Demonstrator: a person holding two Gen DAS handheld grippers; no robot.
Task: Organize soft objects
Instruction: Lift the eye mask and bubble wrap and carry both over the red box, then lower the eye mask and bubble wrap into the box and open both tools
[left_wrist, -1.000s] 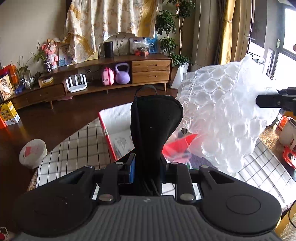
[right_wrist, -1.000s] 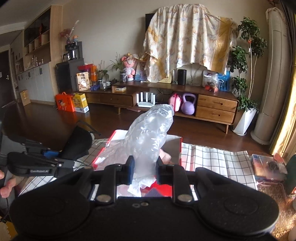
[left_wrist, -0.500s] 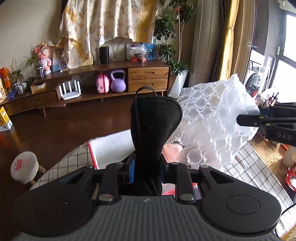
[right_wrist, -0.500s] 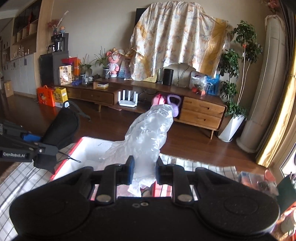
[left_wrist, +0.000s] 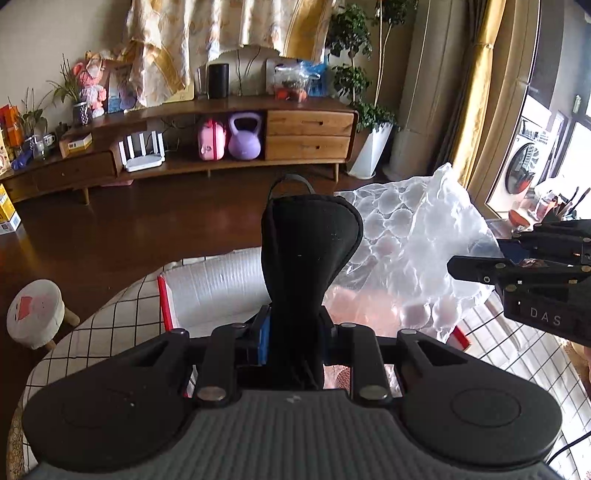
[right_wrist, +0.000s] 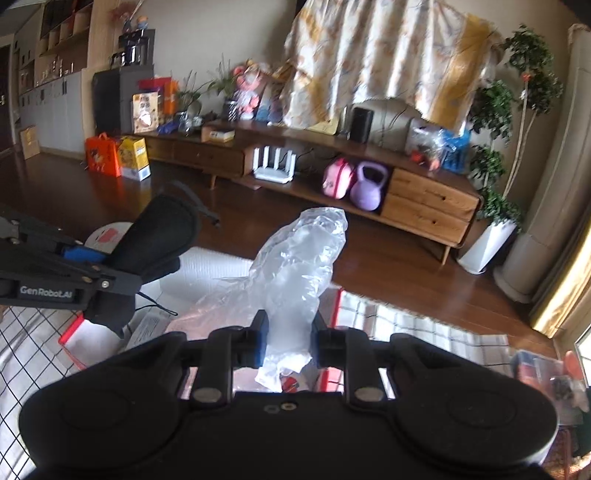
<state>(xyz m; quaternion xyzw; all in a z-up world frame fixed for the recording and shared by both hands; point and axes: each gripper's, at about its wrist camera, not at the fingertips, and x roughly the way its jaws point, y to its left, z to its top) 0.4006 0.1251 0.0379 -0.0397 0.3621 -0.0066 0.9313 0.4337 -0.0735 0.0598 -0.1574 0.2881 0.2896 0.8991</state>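
My left gripper (left_wrist: 295, 328) is shut on a black padded soft item (left_wrist: 306, 251) with a thin strap, which stands up from between its pads. Shut on a bunched sheet of clear bubble wrap (right_wrist: 299, 266), my right gripper (right_wrist: 287, 338) holds it upright. Both loads hang above a white box with a red rim (left_wrist: 164, 306) on the checked tablecloth (left_wrist: 110, 332). In the left wrist view the bubble wrap (left_wrist: 413, 251) spreads out on the right, with the right gripper (left_wrist: 476, 266) beside it. The right wrist view shows the left gripper (right_wrist: 107, 273) and black item (right_wrist: 159, 232) at left.
Something pink lies in the box, blurred behind the bubble wrap. A small white stool (left_wrist: 35, 317) stands on the dark floor left of the table. A long wooden cabinet (left_wrist: 306, 129) with a purple kettlebell (left_wrist: 245, 136) lines the far wall. Clutter sits at the table's right (right_wrist: 546, 373).
Both grippers have carried their loads sideways and a little lower, closer over the box. Each grip is unchanged. The bubble wrap now hangs lower on the right in the left wrist view.
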